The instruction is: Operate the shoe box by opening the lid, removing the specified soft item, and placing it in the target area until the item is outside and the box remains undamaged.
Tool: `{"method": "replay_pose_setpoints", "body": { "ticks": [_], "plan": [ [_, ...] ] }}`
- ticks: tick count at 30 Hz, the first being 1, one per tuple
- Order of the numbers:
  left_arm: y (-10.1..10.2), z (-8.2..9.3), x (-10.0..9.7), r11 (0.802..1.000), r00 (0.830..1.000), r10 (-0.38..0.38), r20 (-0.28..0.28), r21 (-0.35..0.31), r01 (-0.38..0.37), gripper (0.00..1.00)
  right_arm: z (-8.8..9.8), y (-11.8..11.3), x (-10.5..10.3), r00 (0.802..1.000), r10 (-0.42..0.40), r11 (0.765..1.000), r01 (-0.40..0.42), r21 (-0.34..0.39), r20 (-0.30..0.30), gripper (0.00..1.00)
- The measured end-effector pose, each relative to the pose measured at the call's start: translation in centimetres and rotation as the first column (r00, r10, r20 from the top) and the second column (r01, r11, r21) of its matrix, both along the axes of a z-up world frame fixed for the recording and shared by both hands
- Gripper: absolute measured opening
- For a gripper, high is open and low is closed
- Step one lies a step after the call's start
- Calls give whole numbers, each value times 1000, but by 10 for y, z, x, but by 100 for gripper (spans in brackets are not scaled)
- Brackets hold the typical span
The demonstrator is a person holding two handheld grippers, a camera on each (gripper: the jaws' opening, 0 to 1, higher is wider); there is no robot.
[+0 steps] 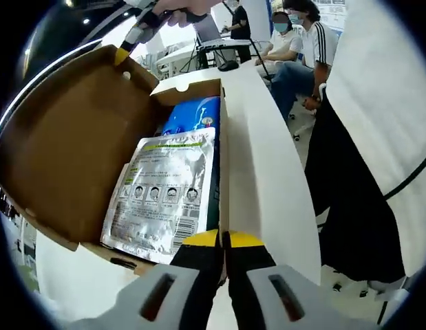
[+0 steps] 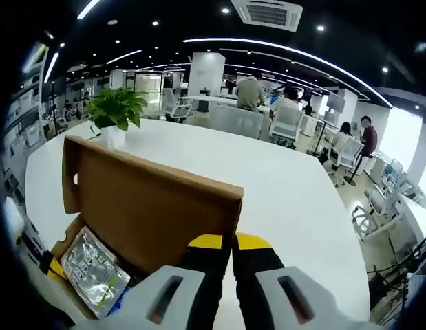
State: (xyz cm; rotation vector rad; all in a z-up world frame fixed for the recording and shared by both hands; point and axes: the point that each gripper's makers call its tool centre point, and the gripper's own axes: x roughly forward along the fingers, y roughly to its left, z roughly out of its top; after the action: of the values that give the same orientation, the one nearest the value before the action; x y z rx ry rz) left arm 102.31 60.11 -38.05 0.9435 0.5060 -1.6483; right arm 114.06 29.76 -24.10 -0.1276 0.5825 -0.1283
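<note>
The left claw [image 1: 224, 239] is pressed together at the near wall of the shoe box [image 1: 224, 172], apparently nipping that wall's edge, though the contact is hard to read. The right claw [image 2: 232, 242] pinches the top edge of the raised lid [image 2: 157, 206] and holds it up. So the opening step looks done. Inside the box lies a silvery soft pouch [image 1: 164, 196] on top of a blue pack [image 1: 195, 117], not yet lifted. Left to do: grasp the pouch and set it on the white counter [image 2: 295, 199].
</note>
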Motion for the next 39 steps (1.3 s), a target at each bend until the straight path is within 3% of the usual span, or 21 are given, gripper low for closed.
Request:
{"method": "replay_pose_setpoints", "body": {
  "ticks": [5,12,18,28,36,39],
  "plan": [
    [-1,1,0,1000,1000,-6,9,-11,6,2,-5,-1,7,999,28,999,-29,-38,-31,2],
    [-2,1,0,1000,1000,-3,25,-22,4,3,-10,-5,14,999,-39,997,42,66,-34,1],
    [-2,1,1,1000,1000,-3,26,-19,4,3,-13,-5,20,999,-14,999,15,30,-35,1],
    [-2,1,2,1000,999,15,36,-18,-15,3,-26,-10,29,998,-61,996,62,60,-25,1],
    [-1,-1,3,1000,999,26,38,-10,-26,3,-35,-9,19,997,-65,996,68,61,-45,1],
    [-1,-2,4,1000,999,27,36,-6,-27,3,-47,-5,11,994,-50,997,56,56,-98,2]
  ]
}}
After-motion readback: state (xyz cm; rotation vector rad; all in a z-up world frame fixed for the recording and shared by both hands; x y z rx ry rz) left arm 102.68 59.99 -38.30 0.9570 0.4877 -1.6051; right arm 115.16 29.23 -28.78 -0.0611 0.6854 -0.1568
